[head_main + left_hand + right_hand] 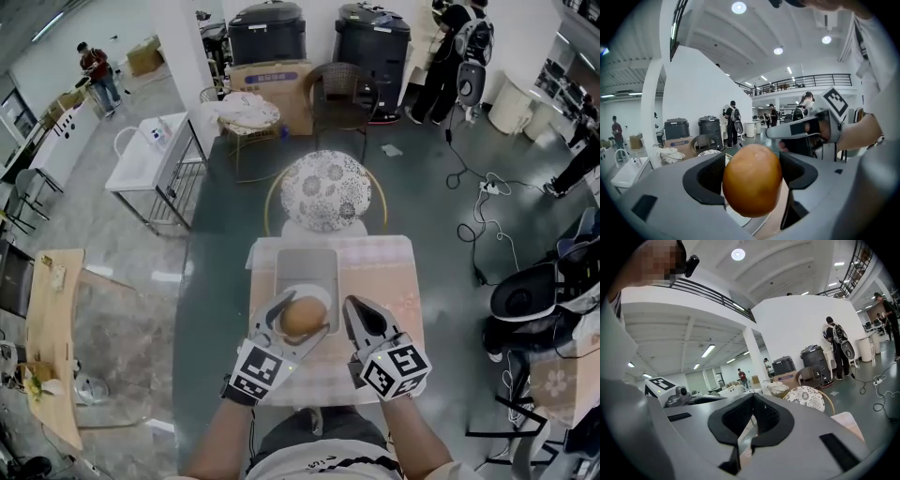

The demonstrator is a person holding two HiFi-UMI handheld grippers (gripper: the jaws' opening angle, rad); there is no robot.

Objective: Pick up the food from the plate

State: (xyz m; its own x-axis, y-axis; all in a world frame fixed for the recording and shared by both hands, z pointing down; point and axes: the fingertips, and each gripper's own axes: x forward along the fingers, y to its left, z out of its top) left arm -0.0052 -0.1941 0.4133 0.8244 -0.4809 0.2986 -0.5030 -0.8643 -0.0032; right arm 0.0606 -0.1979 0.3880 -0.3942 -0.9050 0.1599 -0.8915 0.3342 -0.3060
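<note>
So that it can be lifted off the white round plate [315,292], round orange-brown food [752,180] is clamped by the left gripper [298,323], with the right gripper [354,309] shut empty beside the plate.

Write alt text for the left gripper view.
The left hand-held gripper clamps a round orange-brown food item between its jaws, filling the foreground above the rim of a white plate. Behind are the right hand-held gripper and a large white-walled hall with people standing.

Tally, one frame: tools 2 (left tool [300,317], right tool [364,313]); food piece [302,320] 1; plate [322,292] 1; tray [305,261] 1; desk [386,274] 1; patterned chair [325,190] 1; black bins [266,34], [373,39] 2.
</note>
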